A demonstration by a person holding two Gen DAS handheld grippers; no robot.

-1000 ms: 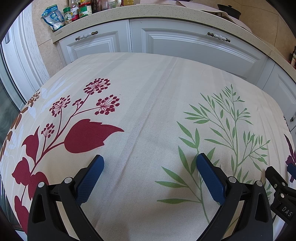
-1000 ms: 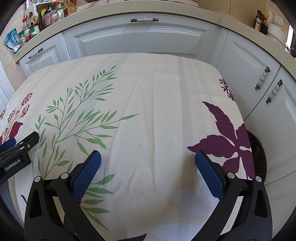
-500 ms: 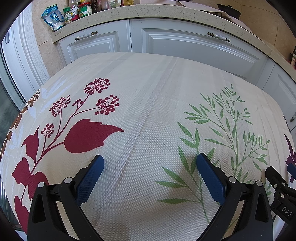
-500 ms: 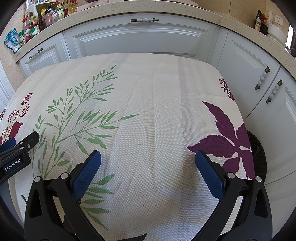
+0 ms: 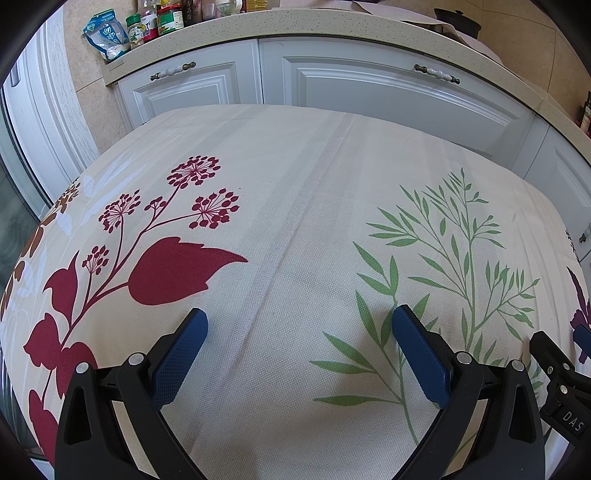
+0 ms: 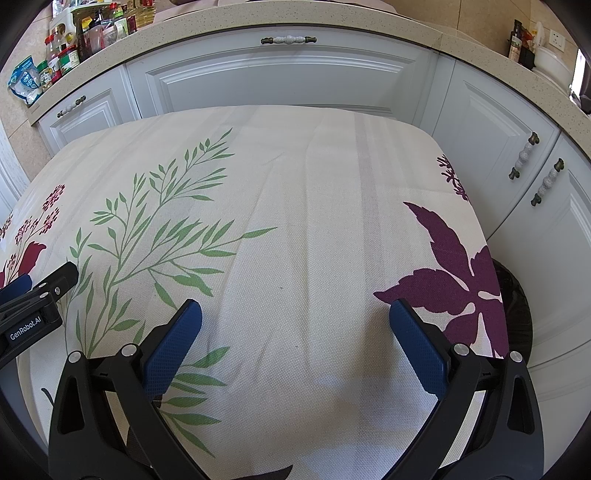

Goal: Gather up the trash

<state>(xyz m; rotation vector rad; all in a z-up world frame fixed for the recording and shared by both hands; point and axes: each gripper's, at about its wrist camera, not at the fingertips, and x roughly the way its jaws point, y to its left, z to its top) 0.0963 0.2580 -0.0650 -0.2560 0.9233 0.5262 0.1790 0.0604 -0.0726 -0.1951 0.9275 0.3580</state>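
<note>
No piece of trash shows on the table in either view. A table (image 5: 295,155) under a cream cloth printed with red flowers, green fronds and purple leaves fills both views (image 6: 314,184). My left gripper (image 5: 297,325) is open and empty, low over the near part of the cloth. My right gripper (image 6: 293,315) is open and empty too, just to its right. A dark round bin (image 6: 517,314) stands on the floor past the table's right edge, partly hidden by the cloth. Each gripper's side shows in the other's view: the right one (image 5: 561,380), the left one (image 6: 33,306).
White kitchen cabinets (image 5: 369,85) with a speckled worktop (image 6: 295,22) wrap around the far and right sides of the table. Jars, bottles and a bag (image 5: 107,35) stand on the worktop at far left. A doorframe lies at the left.
</note>
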